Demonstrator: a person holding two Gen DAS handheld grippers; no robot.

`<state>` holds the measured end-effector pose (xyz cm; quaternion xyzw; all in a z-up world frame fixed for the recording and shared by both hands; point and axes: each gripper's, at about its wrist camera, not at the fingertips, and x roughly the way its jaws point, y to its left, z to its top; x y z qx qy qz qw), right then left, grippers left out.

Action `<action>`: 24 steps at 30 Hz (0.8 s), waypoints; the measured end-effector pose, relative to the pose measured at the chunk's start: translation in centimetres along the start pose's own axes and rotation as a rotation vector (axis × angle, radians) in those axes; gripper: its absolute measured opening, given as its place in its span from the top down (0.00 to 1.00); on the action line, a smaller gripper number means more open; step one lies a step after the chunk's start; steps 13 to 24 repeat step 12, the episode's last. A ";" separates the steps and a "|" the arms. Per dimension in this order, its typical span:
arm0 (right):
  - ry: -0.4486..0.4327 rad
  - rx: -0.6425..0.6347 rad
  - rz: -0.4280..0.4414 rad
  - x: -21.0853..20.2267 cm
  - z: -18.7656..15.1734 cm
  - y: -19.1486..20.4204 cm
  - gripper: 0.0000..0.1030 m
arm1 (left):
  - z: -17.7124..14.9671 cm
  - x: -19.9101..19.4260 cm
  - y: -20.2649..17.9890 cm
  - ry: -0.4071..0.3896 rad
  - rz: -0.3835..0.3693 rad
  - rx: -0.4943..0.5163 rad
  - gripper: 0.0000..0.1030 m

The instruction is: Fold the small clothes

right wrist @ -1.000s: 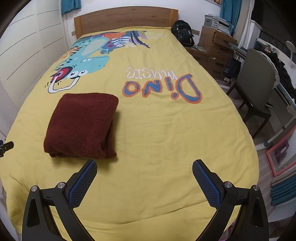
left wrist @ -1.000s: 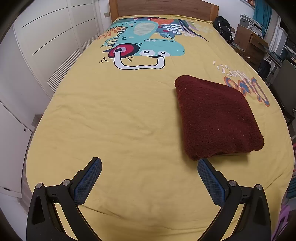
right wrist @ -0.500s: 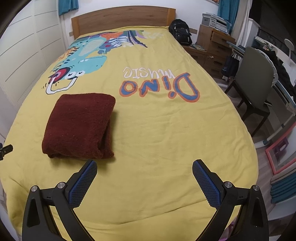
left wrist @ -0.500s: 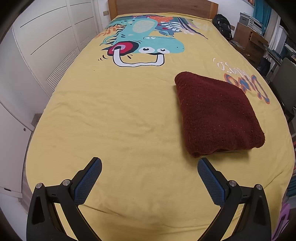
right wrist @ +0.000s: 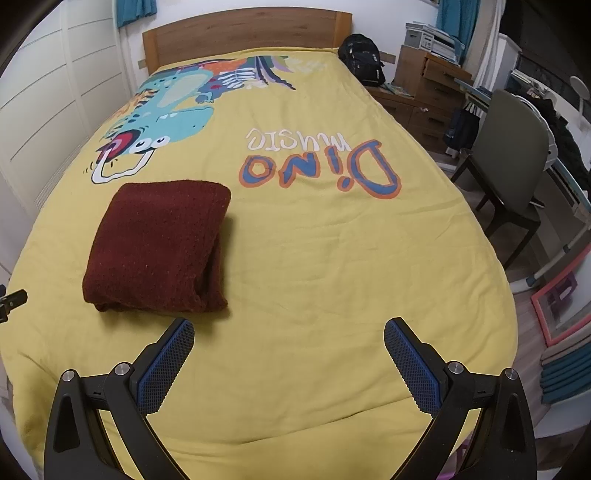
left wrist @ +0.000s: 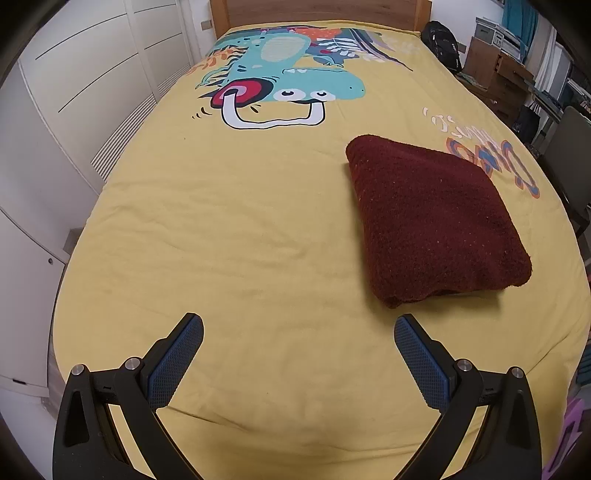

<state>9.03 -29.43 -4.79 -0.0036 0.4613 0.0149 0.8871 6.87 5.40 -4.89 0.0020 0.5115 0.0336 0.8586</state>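
Note:
A dark red fleecy garment (left wrist: pixel 432 218) lies folded into a thick square on the yellow bedspread (left wrist: pixel 240 229). In the right wrist view the garment (right wrist: pixel 155 243) sits left of centre. My left gripper (left wrist: pixel 298 325) is open and empty, hovering above the bedspread just near and left of the garment's near corner. My right gripper (right wrist: pixel 289 330) is open and empty, hovering just near and right of the garment's near edge. The tip of the left gripper (right wrist: pixel 11 301) shows at the left edge of the right wrist view.
The bedspread carries a dinosaur print (right wrist: pixel 162 122) and "Dino music" lettering (right wrist: pixel 321 166). A wooden headboard (right wrist: pixel 243 29) stands at the far end. White wardrobe doors (left wrist: pixel 74 92) run along the left. A grey chair (right wrist: pixel 513 162), wooden drawers (right wrist: pixel 424 88) and a black backpack (right wrist: pixel 362 59) stand to the right.
Both grippers have drifted slightly, so the garment sits a little lower and closer in both views. Both stay open; the garment has not moved on the bed.

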 end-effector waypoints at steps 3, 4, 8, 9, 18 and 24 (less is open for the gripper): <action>0.003 0.001 0.002 0.1 -0.1 0.1 0.00 | 0.1 0.0 0.0 0.000 -0.003 0.002 0.01; 0.005 0.001 0.003 0.1 -0.2 0.1 0.00 | 0.1 0.0 0.0 0.000 -0.002 0.004 0.01; 0.012 0.001 0.004 0.3 -0.3 0.1 0.00 | 0.1 -0.1 -0.1 -0.001 -0.004 0.011 0.01; 0.014 0.002 0.004 0.4 -0.3 0.1 0.00 | 0.1 -0.2 -0.2 -0.003 -0.004 0.013 0.01; 0.018 0.003 0.007 0.4 -0.3 0.1 0.00 | 0.1 -0.2 -0.3 -0.002 -0.005 0.019 0.01; 0.018 0.003 0.007 0.4 -0.3 0.1 0.00 | 0.1 -0.2 -0.3 -0.002 -0.005 0.019 0.01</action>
